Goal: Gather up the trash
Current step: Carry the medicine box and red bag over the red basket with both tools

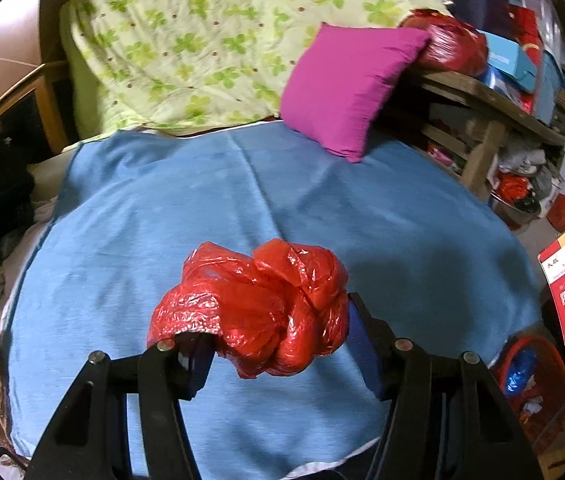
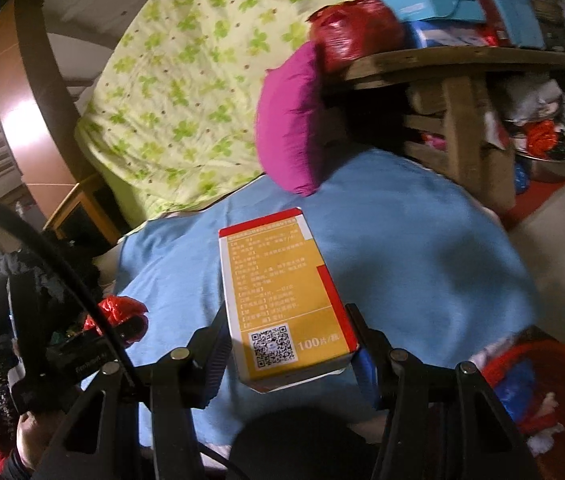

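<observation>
We see the left hand-held gripper (image 1: 278,344) clamped on a crumpled red plastic bag (image 1: 254,308) above the blue bedspread (image 1: 322,200) — and the right hand-held gripper (image 2: 288,344) clamped on a yellow medicine box (image 2: 282,296), near the red basket (image 2: 562,368).

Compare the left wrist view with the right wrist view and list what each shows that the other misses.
Left wrist only: the left tongs up close, clamping a crumpled red plastic bag.

Right wrist only: the yellow back of the medicine box with its QR code, held in the right tongs, and a person's hand.

Both: blue blanket, magenta pillow, clover-print quilt, red basket.
</observation>
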The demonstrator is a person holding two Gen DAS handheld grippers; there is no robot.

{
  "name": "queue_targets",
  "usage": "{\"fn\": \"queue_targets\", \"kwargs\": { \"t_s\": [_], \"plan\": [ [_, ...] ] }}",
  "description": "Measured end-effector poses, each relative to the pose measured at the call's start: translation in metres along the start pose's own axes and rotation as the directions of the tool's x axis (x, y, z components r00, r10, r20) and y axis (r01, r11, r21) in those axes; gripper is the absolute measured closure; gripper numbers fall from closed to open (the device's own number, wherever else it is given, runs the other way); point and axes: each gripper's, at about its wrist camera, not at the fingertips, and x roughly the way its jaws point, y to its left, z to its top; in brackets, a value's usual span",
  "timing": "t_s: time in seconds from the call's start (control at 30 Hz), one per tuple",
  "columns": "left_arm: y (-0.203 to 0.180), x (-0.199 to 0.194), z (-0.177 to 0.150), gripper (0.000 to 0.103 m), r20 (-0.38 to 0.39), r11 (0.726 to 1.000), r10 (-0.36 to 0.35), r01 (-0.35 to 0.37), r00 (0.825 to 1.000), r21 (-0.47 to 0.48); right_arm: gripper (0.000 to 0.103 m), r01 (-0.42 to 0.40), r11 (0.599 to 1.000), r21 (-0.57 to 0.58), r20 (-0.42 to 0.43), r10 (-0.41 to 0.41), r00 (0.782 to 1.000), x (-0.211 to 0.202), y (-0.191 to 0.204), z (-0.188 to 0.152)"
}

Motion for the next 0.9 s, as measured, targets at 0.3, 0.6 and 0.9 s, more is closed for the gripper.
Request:
{"fn": "queue_targets", "kwargs": {
  "t_s": [0.3,0.6,0.9],
  "plan": [
    [-0.045,0.002,-0.005,0.041,-0.017,0.996,-0.063,0.064,0.998,0.064,0.047,0.088,0.995,0.055,0.019,-0.090,0.996,-0.031,-0.045,-0.009],
    [-0.084,-0.004,-0.009,0.041,-0.026,0.984,-0.115,0.117,0.993,0.132,0.047,0.205,0.970,0.127,0.033,-0.211,0.977,-0.071,-0.094,-0.027],
    [-0.133,-0.007,-0.017,0.041,-0.055,0.960,-0.183,0.190,0.982,0.206,0.047,0.339,0.921,0.190,0.032,-0.351,0.936,-0.106,-0.146,-0.045]
  ]
}}
